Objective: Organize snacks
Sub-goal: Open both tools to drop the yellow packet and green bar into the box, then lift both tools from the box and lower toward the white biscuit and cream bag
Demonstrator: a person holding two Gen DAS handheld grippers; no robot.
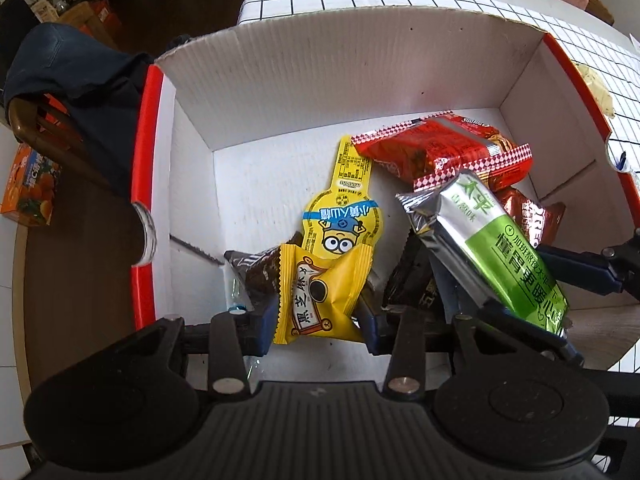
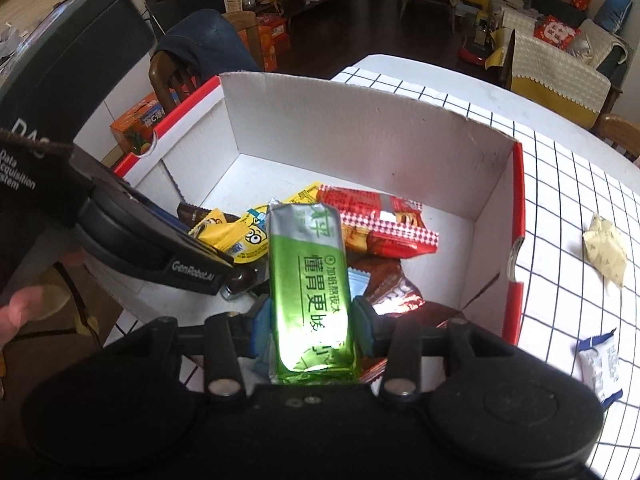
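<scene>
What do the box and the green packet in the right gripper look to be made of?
Box: likely corrugated cardboard, matte white inside; fluted ridges show on its walls and cut edge. Green packet: seemingly metallised plastic film, glossy; silver crimped end and bright glare on it.

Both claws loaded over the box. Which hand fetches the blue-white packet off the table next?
Right: blue-white packet lies outside the box wall on that side, close to the right claw.
</scene>
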